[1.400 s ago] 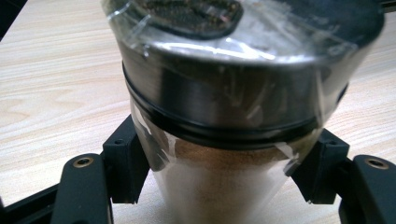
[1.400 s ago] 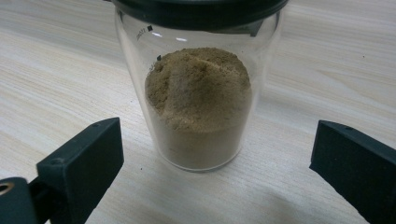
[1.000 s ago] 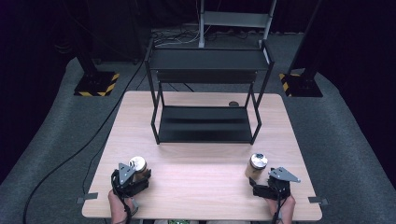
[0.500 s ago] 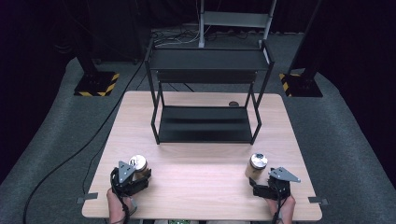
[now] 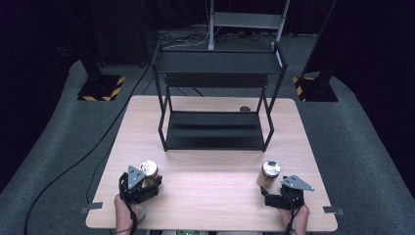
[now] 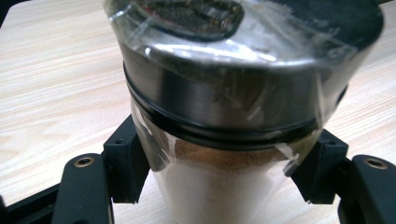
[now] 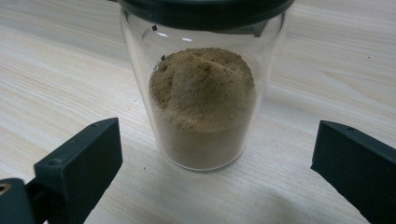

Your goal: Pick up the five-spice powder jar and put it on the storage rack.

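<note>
While my left gripper (image 6: 219,186) pinches the left jar (image 6: 233,116) below its steel lid at the table's (image 5: 210,196) near edge, I judge glass slick, rigid, breakable; right gripper (image 7: 219,168) gapes around the right jar (image 7: 203,107), untouched, so grip mid-body.

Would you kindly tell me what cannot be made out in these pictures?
- Left jar: base cut off by the left gripper view's bottom edge.
- Right jar: lid top cut off by the right gripper view's upper edge.
- Small dark disc behind the rack: too small to identify, high view.
</note>
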Motion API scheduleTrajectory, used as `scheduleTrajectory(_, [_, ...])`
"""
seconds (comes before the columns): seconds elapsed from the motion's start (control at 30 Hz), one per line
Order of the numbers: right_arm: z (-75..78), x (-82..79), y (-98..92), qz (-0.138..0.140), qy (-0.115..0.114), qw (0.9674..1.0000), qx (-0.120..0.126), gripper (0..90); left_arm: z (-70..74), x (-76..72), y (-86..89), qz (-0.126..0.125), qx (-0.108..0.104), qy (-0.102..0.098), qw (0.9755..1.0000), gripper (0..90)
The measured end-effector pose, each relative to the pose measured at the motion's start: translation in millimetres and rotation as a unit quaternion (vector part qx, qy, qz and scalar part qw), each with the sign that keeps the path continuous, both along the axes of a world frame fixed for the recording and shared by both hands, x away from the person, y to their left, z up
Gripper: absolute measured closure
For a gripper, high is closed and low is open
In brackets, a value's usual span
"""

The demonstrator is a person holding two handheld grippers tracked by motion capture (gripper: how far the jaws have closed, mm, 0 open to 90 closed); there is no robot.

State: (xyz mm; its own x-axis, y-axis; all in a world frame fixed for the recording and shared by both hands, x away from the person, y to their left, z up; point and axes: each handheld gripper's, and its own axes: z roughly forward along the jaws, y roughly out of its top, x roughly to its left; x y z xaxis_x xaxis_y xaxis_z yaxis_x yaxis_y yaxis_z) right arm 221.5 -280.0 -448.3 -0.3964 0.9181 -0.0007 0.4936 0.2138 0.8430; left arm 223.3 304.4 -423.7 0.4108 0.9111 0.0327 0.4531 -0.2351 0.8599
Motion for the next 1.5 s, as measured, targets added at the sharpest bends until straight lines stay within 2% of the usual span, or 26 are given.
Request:
scheduleTrajectory(0.7, [0.7, 1.9, -1.1, 0.005, 0.004, 1.0000, 0.001, 0.0, 12.1, 15.1, -10.9, -0.029, 0.012, -0.002, 0.9995, 31.2])
scheduleTrajectory(1.5, [0.5, 2.3, -2.2, 0.008, 0.004, 1.0000, 0.002, 0.0, 19.5, 34.8, -24.6, -0.057, 0.023, -0.002, 0.9981, 31.2])
